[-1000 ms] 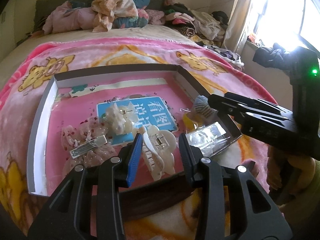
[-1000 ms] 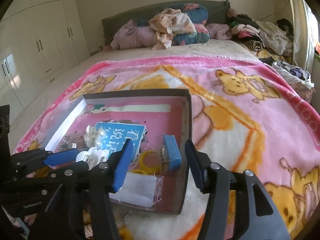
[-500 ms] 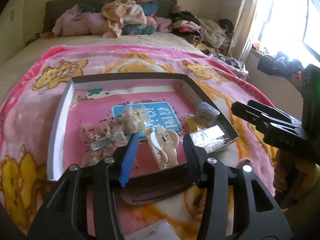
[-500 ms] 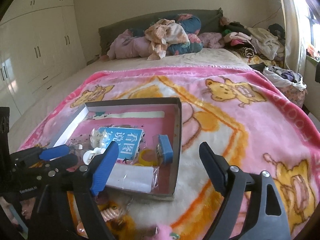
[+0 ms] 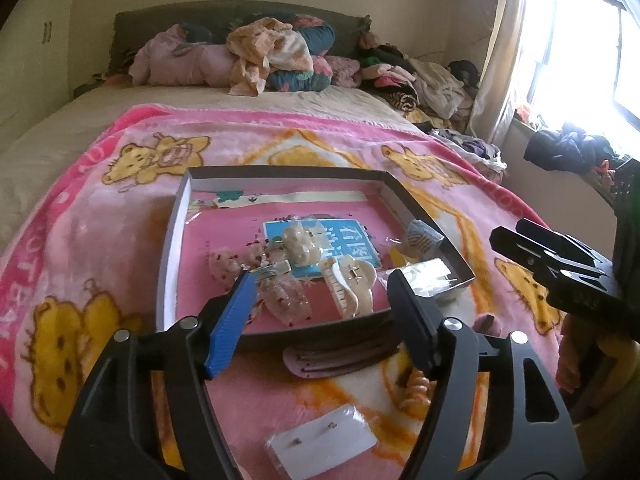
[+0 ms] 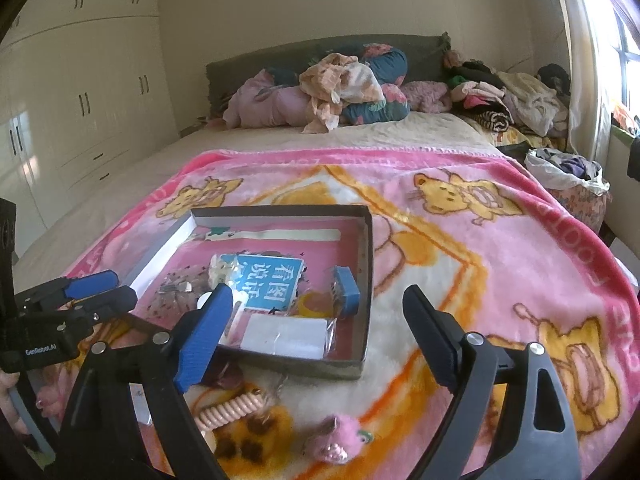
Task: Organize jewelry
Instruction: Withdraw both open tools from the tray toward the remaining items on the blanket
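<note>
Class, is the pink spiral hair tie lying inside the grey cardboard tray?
No: the pink spiral hair tie lies on the blanket, outside the grey cardboard tray.

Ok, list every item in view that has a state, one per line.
left gripper: open, nothing between its pads, jaws just opened wider
right gripper: open, empty, jaws just opened wider
box tray: lidless, lying flat on the blanket
cream claw clip: closed, lying in the tray
earring card: outside the tray, on the blanket
pink coil hair tie: outside the tray
</note>
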`<state>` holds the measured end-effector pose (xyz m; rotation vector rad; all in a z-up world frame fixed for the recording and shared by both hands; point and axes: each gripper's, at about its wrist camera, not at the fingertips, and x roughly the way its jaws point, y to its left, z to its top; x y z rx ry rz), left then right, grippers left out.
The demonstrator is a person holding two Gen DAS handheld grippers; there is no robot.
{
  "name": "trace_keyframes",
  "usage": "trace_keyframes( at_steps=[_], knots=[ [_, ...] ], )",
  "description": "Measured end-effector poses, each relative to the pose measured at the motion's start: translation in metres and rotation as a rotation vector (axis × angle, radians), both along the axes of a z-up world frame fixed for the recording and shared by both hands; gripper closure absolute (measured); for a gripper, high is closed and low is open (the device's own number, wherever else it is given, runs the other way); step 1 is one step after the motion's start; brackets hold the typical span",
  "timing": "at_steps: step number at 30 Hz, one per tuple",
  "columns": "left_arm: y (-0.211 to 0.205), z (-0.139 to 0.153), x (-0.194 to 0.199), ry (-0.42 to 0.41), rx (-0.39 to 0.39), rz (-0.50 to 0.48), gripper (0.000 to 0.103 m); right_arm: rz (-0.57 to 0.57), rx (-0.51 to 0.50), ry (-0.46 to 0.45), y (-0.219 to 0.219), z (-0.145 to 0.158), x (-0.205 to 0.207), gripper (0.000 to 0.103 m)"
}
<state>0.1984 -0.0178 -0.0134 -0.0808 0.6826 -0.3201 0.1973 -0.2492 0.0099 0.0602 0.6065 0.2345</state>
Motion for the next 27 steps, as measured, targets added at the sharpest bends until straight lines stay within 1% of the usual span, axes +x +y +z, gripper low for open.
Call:
trace_keyframes(
  at_steps=[4,5,7,9,10,13,15,27],
  knots=[
    [0.002,-0.001,-0.008,-0.005,0.001,0.005,0.034,0.002,0.003,-0.006,0.000,0.003,-0.009,0.019],
    [0.003,0.000,-0.009,-0.007,0.003,0.007,0.031,0.003,0.004,-0.007,0.000,0.003,-0.012,0.019],
    [0.004,0.000,-0.013,-0.012,0.006,0.008,0.029,0.006,0.004,-0.007,0.000,0.003,-0.016,0.019],
    [0.004,0.000,-0.015,-0.012,0.008,0.009,0.019,0.008,0.004,-0.009,0.001,0.003,-0.019,0.019],
    [0.004,0.000,-0.017,-0.012,0.008,0.010,0.018,0.009,0.003,-0.010,0.002,0.003,-0.022,0.019],
    [0.005,0.000,-0.022,-0.014,0.016,0.010,0.017,0.010,0.001,-0.012,0.003,0.003,-0.027,0.019],
    [0.005,-0.001,-0.025,-0.013,0.017,0.009,0.013,0.011,0.002,-0.012,0.003,0.003,-0.029,0.018],
    [0.010,-0.001,-0.043,-0.016,0.020,0.022,0.012,0.027,-0.007,0.002,0.010,-0.006,-0.056,0.018]
  ],
)
